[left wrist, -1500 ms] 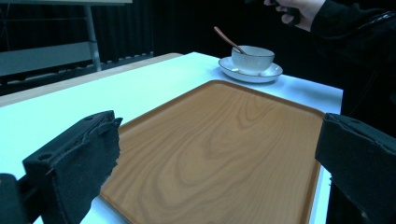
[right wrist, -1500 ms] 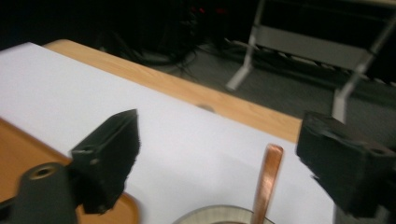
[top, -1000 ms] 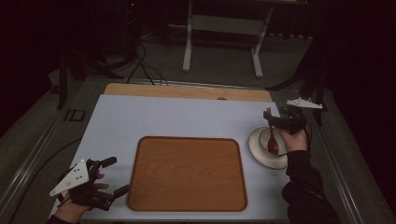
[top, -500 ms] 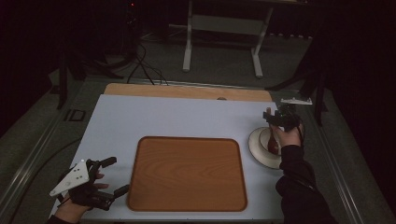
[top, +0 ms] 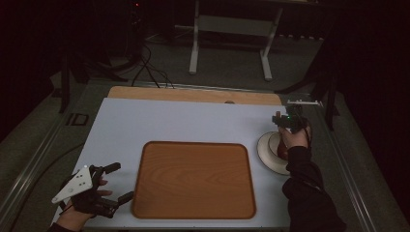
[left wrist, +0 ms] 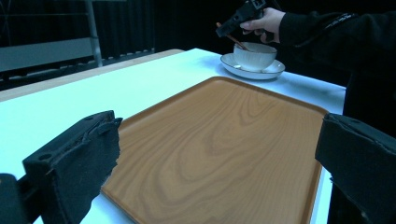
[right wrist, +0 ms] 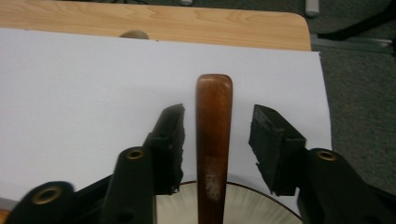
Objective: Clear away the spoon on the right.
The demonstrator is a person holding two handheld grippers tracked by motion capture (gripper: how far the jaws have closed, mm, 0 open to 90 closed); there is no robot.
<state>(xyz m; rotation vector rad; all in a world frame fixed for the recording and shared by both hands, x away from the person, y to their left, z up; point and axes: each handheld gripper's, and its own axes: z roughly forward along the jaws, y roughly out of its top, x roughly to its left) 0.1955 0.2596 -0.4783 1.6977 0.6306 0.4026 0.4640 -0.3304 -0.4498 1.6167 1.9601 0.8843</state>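
Near left: left gripper resting on the white table, jaws spread wide, nothing between them, pointing at the wooden tray. Far right: right gripper over the white bowl on its saucer, jaws just been closing, part open, straddling the brown wooden handle without touching. Handle's lower end cut off; bowl's contents hard to make out.

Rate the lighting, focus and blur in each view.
High view: dim, room black beyond the table, tray soft but readable. Left gripper view: bluish cast, sharp tray grain, near jaws slightly soft, cup clear. Right gripper view: brightest; wooden handle sharp with a small glare patch, lower left corner blurred.
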